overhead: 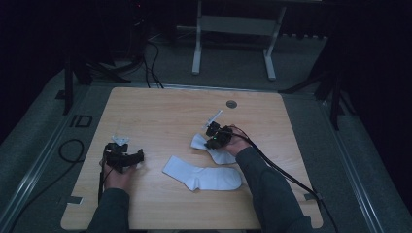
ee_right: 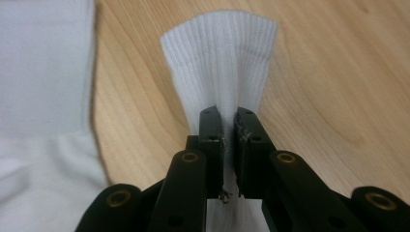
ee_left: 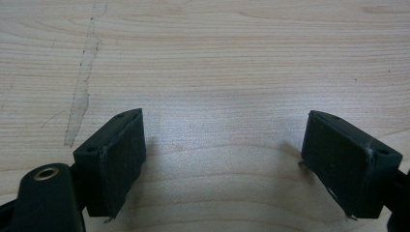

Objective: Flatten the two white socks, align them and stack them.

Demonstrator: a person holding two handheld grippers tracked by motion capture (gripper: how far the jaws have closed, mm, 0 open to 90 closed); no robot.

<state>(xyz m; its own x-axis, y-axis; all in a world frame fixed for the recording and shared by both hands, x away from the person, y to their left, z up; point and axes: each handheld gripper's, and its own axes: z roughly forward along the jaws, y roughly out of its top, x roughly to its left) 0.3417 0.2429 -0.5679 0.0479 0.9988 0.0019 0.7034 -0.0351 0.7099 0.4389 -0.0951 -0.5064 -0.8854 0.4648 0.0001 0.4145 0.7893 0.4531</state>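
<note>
Two white socks lie on the wooden table. One sock rests flat near the middle front. The other sock lies just behind it, under my right gripper. In the right gripper view that gripper is shut on the sock's ribbed cuff, which fans out beyond the jaws. The flat sock shows at the left there. My left gripper sits at the table's front left, apart from both socks. Its jaws stand open over bare wood with nothing between them.
A round cable hole sits near the table's far edge. A pale scratch marks the wood ahead of the left gripper. A white desk frame stands on the floor beyond, with cables to the left.
</note>
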